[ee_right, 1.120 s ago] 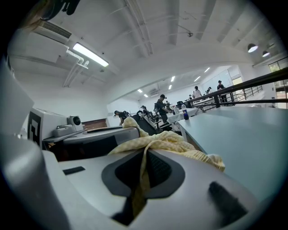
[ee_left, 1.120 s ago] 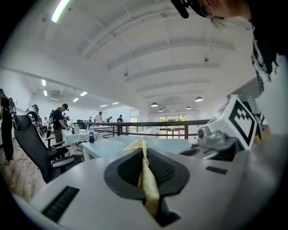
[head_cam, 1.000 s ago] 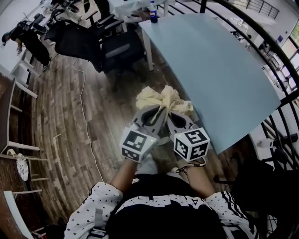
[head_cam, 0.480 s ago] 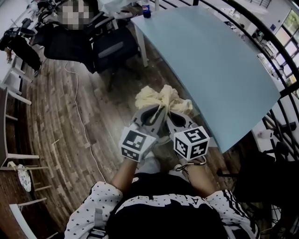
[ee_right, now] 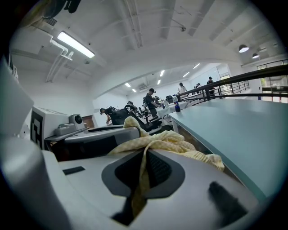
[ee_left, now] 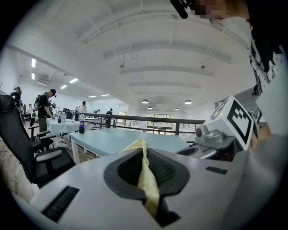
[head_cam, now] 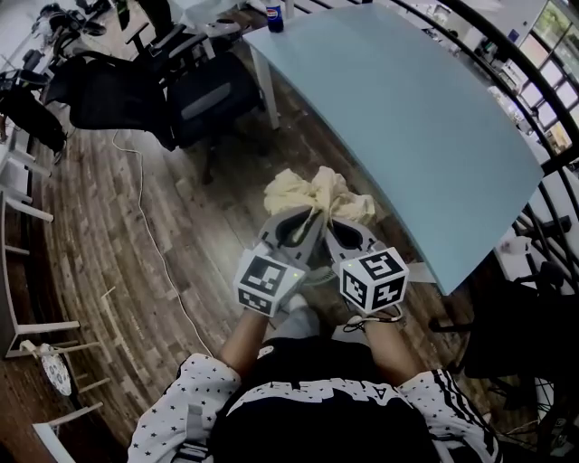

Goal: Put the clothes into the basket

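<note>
I have the left gripper (head_cam: 308,217) and the right gripper (head_cam: 331,219) side by side in front of my chest, their tips almost touching and both tilted a little downward. Both are clamped on the same pale yellow cloth (head_cam: 318,192).

In the left gripper view the jaws stand narrow. A twisted strip of the cloth is pinched in the slot between the dark ribbed pads (ee_left: 128,168). The strip runs up out of the slot and its end pokes out past the tips.

The right gripper view shows much the same: jaws narrow, with a fold of cloth caught between the pads (ee_right: 157,168). Most of the cloth there is heaped over the tips, spilling right along one finger and left toward the other gripper.

From the head view, the bulk of the cloth is a bunched wad just beyond both sets of tips. It is held up off the wooden floor (head_cam: 136,262), close beside the near edge of the light blue table (head_cam: 425,136). I cannot tell whether it brushes that edge. Nothing but the two grips carries it.

A black chair (head_cam: 204,99) stands at the table's far left, and a bottle (head_cam: 275,16) stands on the far corner.
</note>
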A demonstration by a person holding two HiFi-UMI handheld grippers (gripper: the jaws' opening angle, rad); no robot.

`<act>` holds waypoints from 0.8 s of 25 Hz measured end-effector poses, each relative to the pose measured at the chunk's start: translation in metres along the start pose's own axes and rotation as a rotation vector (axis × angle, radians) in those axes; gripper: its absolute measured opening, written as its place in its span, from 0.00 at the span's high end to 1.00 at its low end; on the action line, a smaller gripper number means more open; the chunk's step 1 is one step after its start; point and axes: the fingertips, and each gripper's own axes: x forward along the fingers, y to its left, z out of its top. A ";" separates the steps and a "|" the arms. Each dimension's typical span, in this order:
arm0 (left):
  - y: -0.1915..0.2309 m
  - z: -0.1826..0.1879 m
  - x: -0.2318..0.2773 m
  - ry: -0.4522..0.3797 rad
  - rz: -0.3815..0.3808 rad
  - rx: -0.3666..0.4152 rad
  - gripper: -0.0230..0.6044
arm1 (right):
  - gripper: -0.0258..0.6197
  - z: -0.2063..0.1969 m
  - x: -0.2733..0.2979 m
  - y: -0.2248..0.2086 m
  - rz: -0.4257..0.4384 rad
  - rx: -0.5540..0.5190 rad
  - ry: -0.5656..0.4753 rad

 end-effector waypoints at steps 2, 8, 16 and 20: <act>0.002 -0.002 0.001 0.003 -0.023 -0.005 0.91 | 0.91 -0.001 0.002 -0.001 -0.018 0.011 -0.004; -0.002 -0.010 0.013 0.014 -0.063 -0.037 0.91 | 0.91 -0.008 0.001 -0.013 -0.051 0.025 0.019; 0.001 -0.027 0.024 0.048 -0.067 -0.065 0.91 | 0.91 -0.023 0.009 -0.024 -0.038 0.042 0.063; 0.002 -0.039 0.028 0.066 -0.066 -0.083 0.91 | 0.91 -0.034 0.013 -0.028 -0.033 0.051 0.091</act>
